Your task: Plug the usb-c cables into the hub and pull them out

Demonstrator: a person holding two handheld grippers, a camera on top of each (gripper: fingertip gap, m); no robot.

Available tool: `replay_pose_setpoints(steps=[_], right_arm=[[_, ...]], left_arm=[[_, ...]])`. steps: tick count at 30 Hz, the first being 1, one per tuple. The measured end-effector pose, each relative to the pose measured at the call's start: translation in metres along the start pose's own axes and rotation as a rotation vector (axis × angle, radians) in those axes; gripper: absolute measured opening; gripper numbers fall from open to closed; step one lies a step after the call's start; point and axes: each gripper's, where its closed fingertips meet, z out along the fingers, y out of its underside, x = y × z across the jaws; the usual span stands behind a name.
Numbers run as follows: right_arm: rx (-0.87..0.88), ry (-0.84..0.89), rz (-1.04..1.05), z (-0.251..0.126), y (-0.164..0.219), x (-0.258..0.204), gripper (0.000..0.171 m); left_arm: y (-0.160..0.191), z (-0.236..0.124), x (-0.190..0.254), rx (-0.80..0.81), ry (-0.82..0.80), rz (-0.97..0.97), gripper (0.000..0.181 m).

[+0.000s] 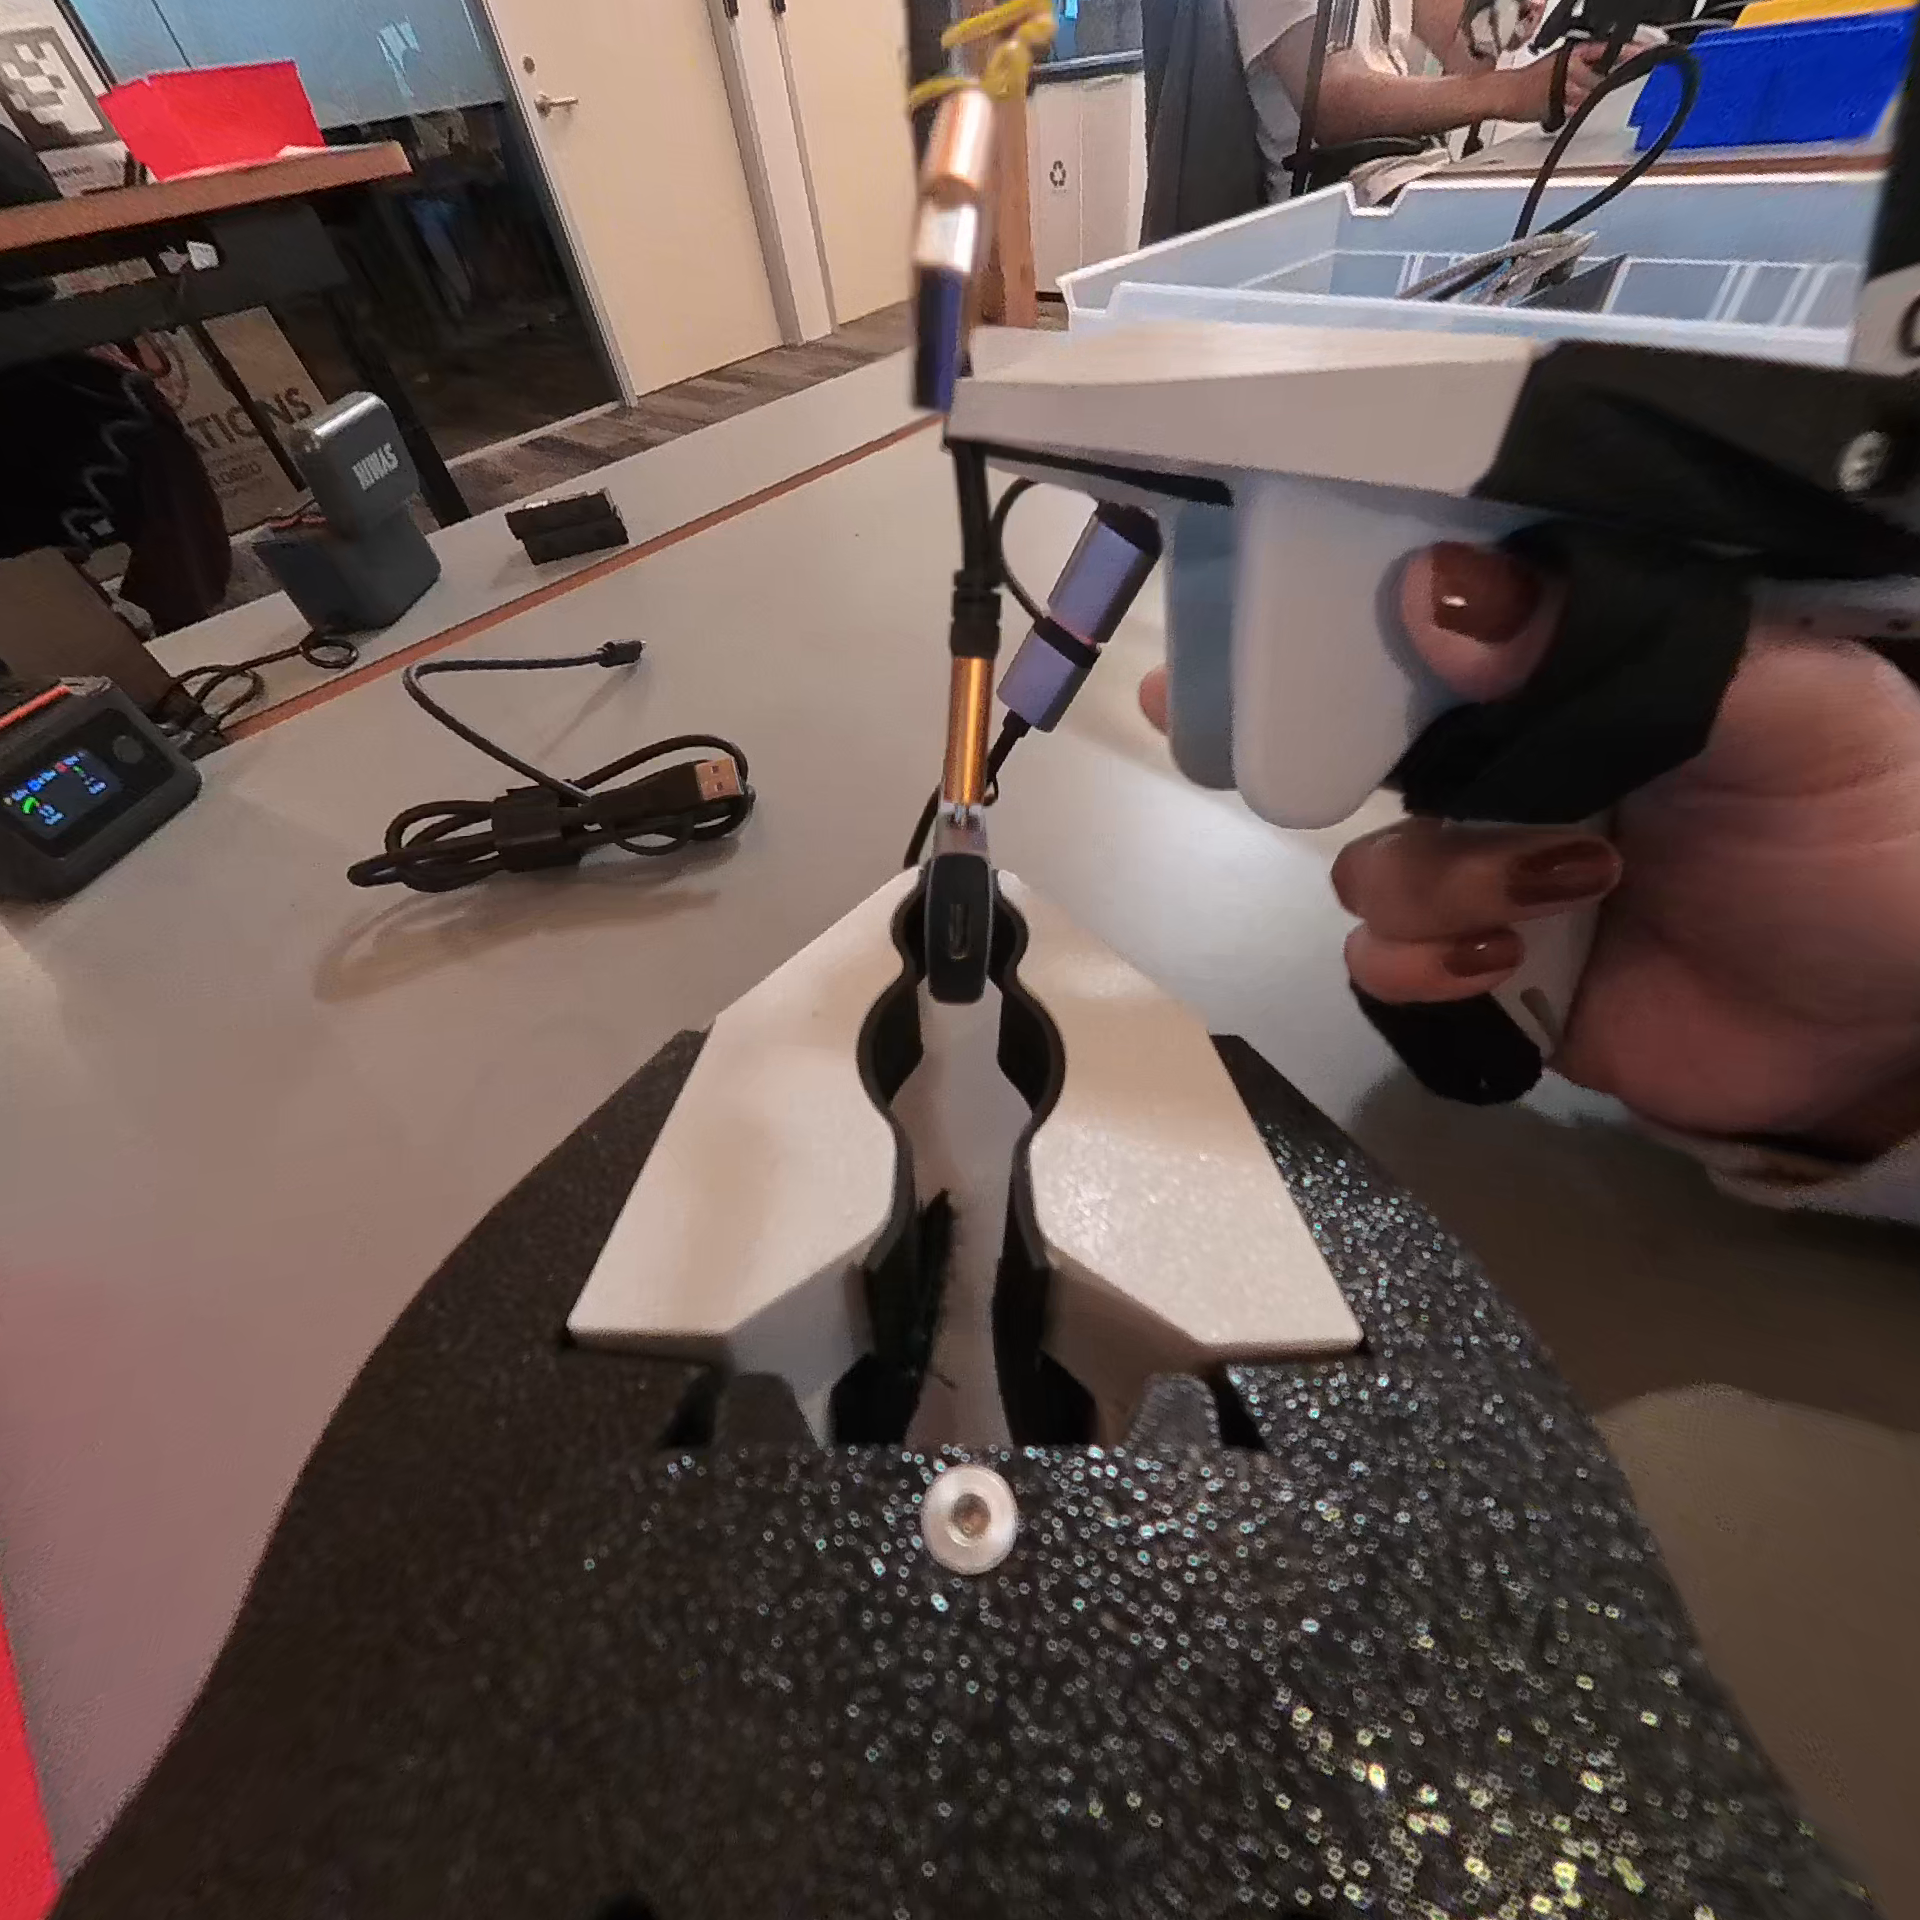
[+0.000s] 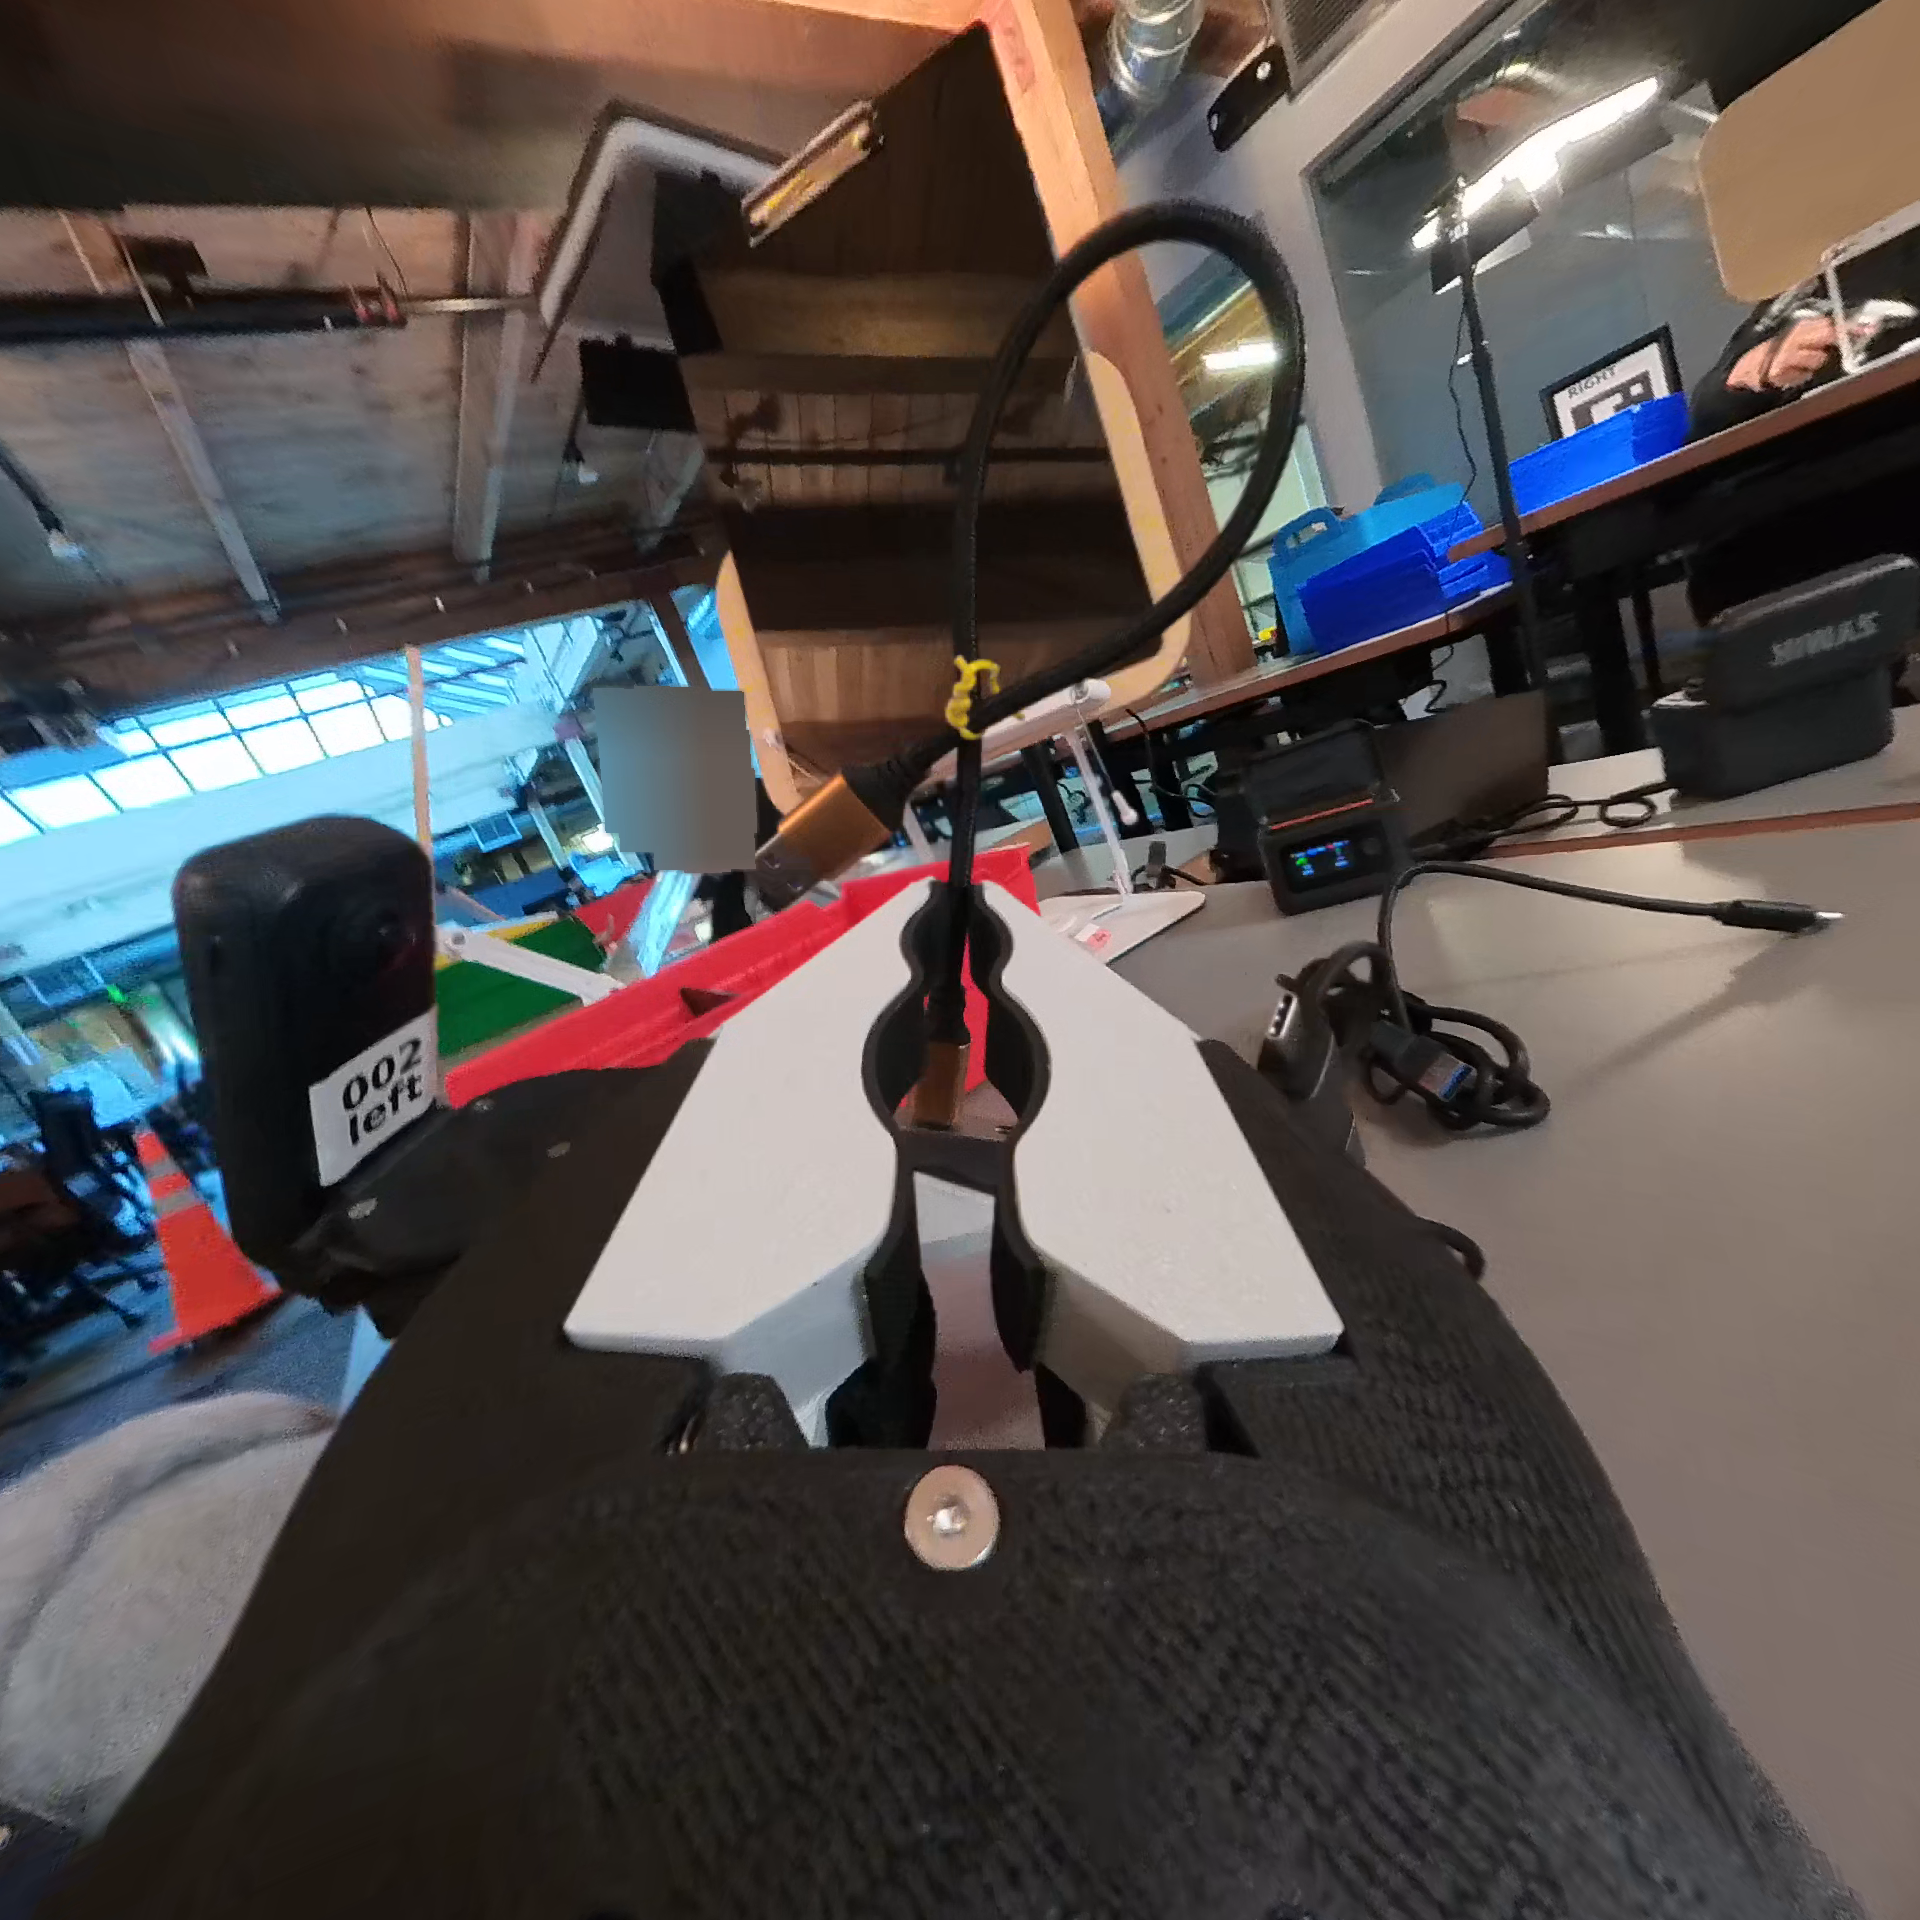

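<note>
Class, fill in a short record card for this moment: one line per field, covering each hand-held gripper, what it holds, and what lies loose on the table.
left hand-held gripper: shut on the small dark hub
right hand-held gripper: shut on the black cable just above its gold plug
plug state: gold plug meets the hub's top end; full seating cannot be told
extra adapter: a purple one hangs beside the gold plug
table: a coiled black cable lies loose
cable tie: yellow
</note>
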Motion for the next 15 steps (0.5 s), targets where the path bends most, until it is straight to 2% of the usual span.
replay_pose_setpoints(steps=[5, 15], right_arm=[[-0.084, -0.003, -0.146, -0.001, 0.009, -0.006, 0.002], [-0.110, 0.022, -0.130, -0.001, 0.016, 0.002, 0.002]], left_arm=[[0.008, 0.002, 0.003, -0.047, 0.009, 0.016, 0.006], [0.011, 0.004, 0.006, -0.071, 0.024, 0.030, 0.005]])
